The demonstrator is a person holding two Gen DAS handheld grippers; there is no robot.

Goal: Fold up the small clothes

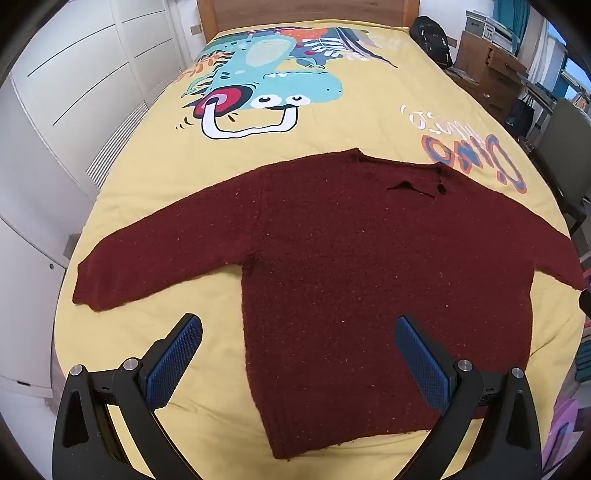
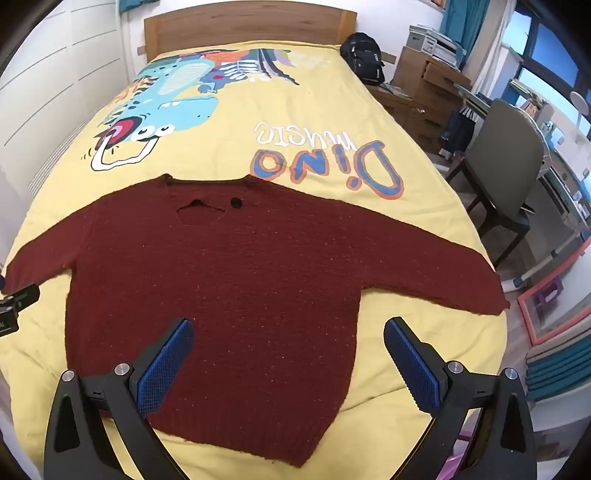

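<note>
A dark red knitted sweater (image 1: 351,258) lies flat on the yellow bedspread (image 1: 351,122), both sleeves spread sideways, its neck towards the headboard and its hem nearest me. My left gripper (image 1: 297,328) hangs open above the sweater's lower left side, with nothing between its blue pads. In the right wrist view the same sweater (image 2: 240,280) fills the middle. My right gripper (image 2: 288,330) is open above the lower right part of the body, holding nothing. A bit of the left gripper's body (image 2: 16,306) shows at the left edge there.
The yellow bedspread (image 2: 332,110) carries a dinosaur print and large lettering. A wooden headboard (image 2: 243,26) stands at the far end, with a black backpack (image 2: 364,57) beside it. White cabinets (image 1: 74,92) line the left. A grey chair (image 2: 506,166) and a desk stand to the right.
</note>
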